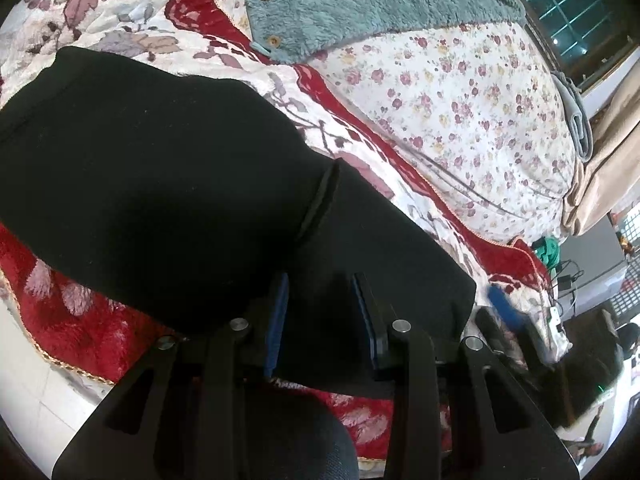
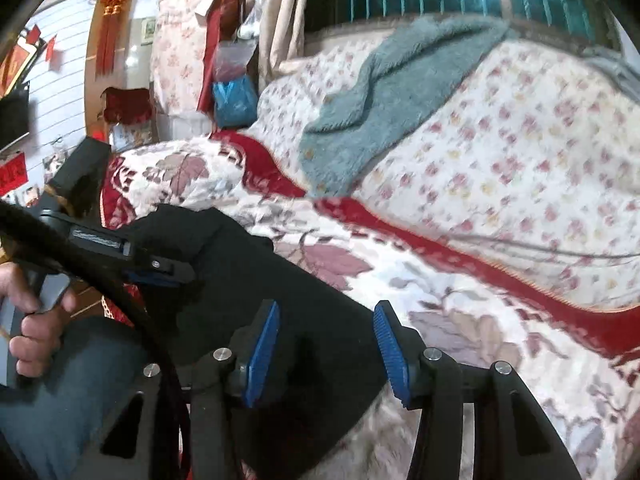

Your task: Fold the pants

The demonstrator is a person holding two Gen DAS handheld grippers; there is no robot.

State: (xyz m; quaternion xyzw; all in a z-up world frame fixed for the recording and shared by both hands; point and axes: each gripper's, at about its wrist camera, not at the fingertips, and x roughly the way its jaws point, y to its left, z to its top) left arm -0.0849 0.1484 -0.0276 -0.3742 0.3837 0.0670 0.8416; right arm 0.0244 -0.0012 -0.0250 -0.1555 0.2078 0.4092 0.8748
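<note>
Mid-fold on the bed (image 1: 460, 92): left gripper (image 1: 320, 320) fingers pinch the pants (image 1: 160, 168); right gripper (image 2: 326, 344) spread apart above them. Next, probably grip the opposite edge.

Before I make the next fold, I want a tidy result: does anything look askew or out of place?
The pants lie bunched, with a raised ridge across the cloth. A teal fleece garment sprawls on the bed behind them. Nothing looks torn or spilled.
</note>
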